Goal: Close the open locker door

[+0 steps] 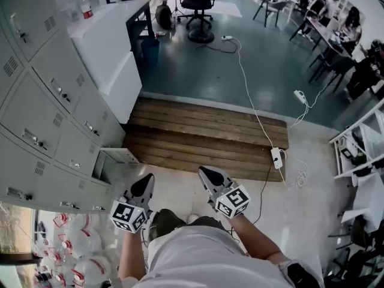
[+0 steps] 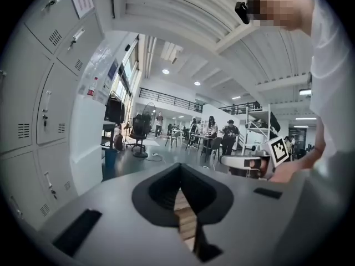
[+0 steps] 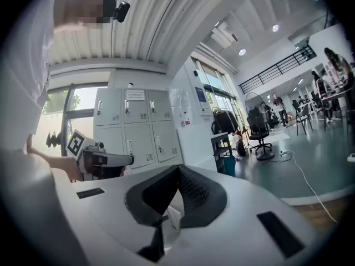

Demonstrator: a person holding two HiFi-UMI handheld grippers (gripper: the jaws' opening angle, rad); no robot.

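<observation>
A bank of grey lockers (image 1: 42, 119) runs along the left. In its bottom row one small door (image 1: 117, 156) swings out over the floor and leaves its compartment open. My left gripper (image 1: 146, 182) hangs just right of and below that door, apart from it, jaws together and empty. The right gripper (image 1: 208, 174) is beside it, further right, also shut and empty. In the left gripper view the left gripper (image 2: 178, 172) points along the lockers (image 2: 47, 121), tips meeting. The right gripper (image 3: 176, 173) faces the lockers (image 3: 138, 129), and the open door does not show there.
A dark wooden platform (image 1: 204, 137) lies ahead of the grippers. A white counter (image 1: 111, 59) stands against the lockers further on. A power strip (image 1: 276, 158) with its cable lies at the right, a white shelf (image 1: 360, 143) beyond it. Water bottles (image 1: 66, 245) crowd the lower left.
</observation>
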